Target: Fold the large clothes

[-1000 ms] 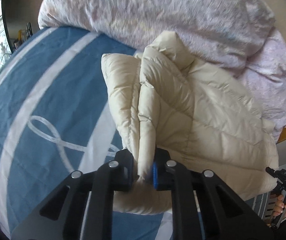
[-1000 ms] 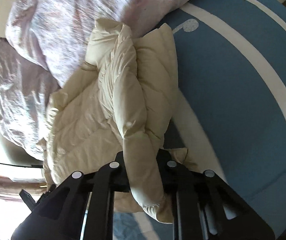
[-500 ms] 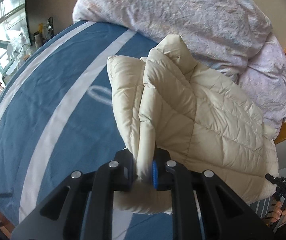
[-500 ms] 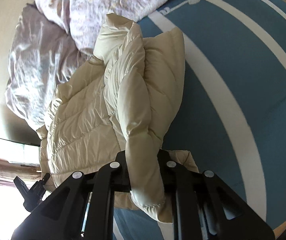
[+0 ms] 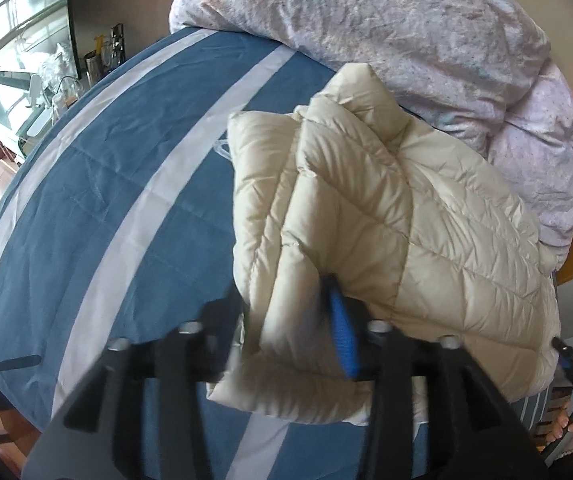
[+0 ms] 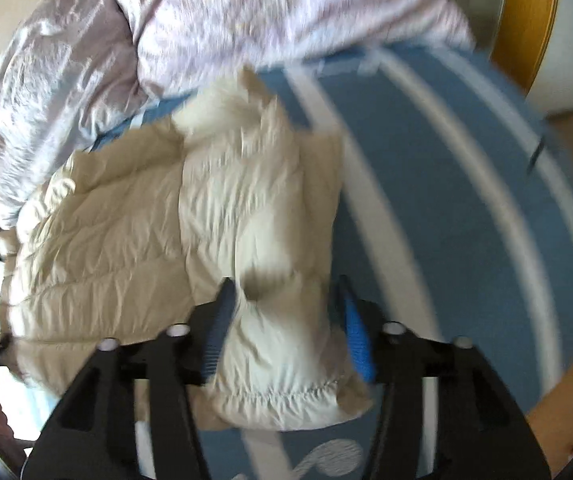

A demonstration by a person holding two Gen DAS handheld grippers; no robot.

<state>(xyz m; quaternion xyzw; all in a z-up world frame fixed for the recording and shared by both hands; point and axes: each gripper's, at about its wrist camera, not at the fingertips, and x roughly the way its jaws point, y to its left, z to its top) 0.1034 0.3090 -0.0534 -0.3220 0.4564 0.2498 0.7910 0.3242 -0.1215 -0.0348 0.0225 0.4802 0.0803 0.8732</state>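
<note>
- Opening at this moment, the left gripper in the left wrist view has its jaws spreading, with a folded edge of the cream quilted jacket between them; the blue pad at 5 o'clock of that edge is plainly visible, and the picture does not settle whether it touches the fabric.
- Jacket position, left wrist view: it lies folded on the blue bedsheet with white stripes, occupying the centre and the 4 o'clock sector.
- A pale floral duvet is heaped from 12 to 3 o'clock, its edge just beside the jacket's top.
- A hand holding the other tool shows at the 4 o'clock rim.
- Right wrist view, heavily blurred: the right gripper has jaws parting too, standing at either side of a sleeve cuff with elastic gathering, which lies between them; no firm pinch is evident.
- Jacket position, right wrist view: it spreads from centre toward 9 o'clock on the striped sheet, with the duvet bunched from 10 to 1 o'clock.
</note>
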